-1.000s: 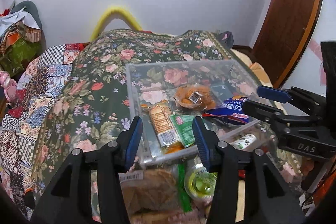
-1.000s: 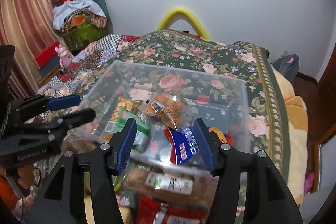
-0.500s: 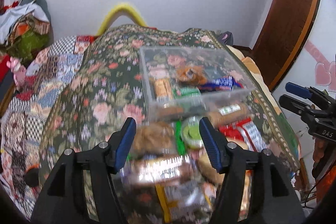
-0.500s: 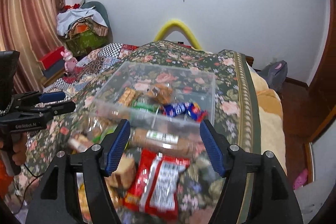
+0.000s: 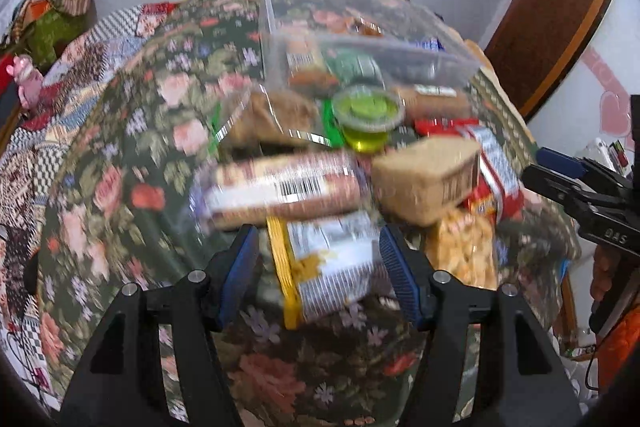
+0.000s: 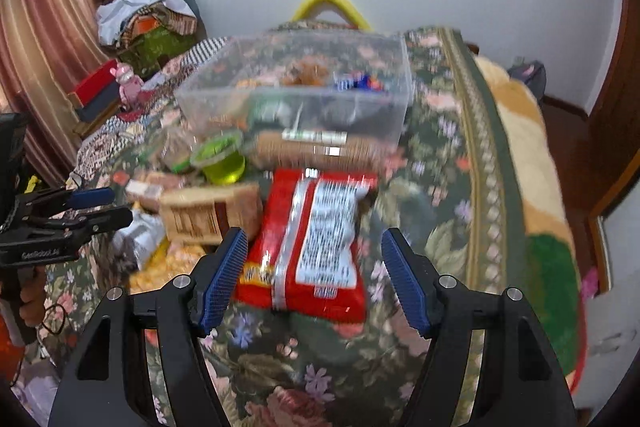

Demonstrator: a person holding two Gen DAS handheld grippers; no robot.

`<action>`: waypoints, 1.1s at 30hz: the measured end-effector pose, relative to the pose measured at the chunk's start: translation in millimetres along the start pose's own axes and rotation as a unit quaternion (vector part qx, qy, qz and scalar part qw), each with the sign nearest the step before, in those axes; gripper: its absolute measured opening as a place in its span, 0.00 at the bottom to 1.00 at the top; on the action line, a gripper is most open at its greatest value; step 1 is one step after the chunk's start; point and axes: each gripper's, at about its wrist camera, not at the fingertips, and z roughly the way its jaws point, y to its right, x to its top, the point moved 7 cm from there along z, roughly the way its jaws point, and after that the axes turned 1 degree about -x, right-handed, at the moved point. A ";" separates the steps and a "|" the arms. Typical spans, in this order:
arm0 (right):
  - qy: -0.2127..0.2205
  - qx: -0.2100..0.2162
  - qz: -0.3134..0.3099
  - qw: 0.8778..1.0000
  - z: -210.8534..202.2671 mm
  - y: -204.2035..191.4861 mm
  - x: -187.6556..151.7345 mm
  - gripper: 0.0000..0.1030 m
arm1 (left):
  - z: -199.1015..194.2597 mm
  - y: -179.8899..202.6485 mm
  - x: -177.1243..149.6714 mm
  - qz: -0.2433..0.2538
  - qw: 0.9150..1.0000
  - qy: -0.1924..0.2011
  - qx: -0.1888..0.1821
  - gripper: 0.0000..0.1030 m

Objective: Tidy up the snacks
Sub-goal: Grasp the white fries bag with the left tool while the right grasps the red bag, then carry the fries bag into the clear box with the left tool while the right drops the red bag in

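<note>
Left wrist view: left tool (image 5: pixel 318 269) is spread wide and empty, now over a white packet with a yellow edge (image 5: pixel 326 261) that sits between its blue pads, not touching as far as I can tell. A second ago this tool was right at the clear box (image 5: pixel 360 47); it has pulled back, so the box now sits further up the floral bedspread (image 5: pixel 132 155) and the loose pile is in front: long sausage-shaped pack with barcode (image 5: pixel 280 187), tan wrapped cake (image 5: pixel 424 183), green jelly cup (image 5: pixel 368 119). Frame is motion-blurred, so the tool is likely on the move. Right tool (image 5: pixel 560 173) shows at the right edge, nothing in it. Right wrist view: right tool (image 6: pixel 314 275) spread open, empty, red snack bag (image 6: pixel 312 239) lying flat between its pads. It also backed away from the box since a second ago. The box holds a few snacks already; the blue-wrapped one the right tool was at looks dropped in. Left tool (image 6: pixel 100 205) visible at left, spread. Judgement: one drop-off done, both tools lining up for next picks, most of the pile not yet boxed. Thin flat bags may slip under a pinch.
</note>
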 end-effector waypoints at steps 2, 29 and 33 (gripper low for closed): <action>-0.010 -0.001 0.002 1.000 7.4 -2.0 -6.7 0.65 | 4.7 1.7 -7.6 -0.001 1.000 -0.010 -0.003 0.61; -0.041 -0.010 0.010 0.999 49.4 -3.6 -12.8 0.64 | 30.4 10.4 -13.6 0.010 1.000 -0.002 -0.013 0.53; -0.031 -0.014 0.011 0.999 38.8 2.7 -14.2 0.64 | 19.4 11.6 -11.6 0.012 1.000 0.009 -0.011 0.53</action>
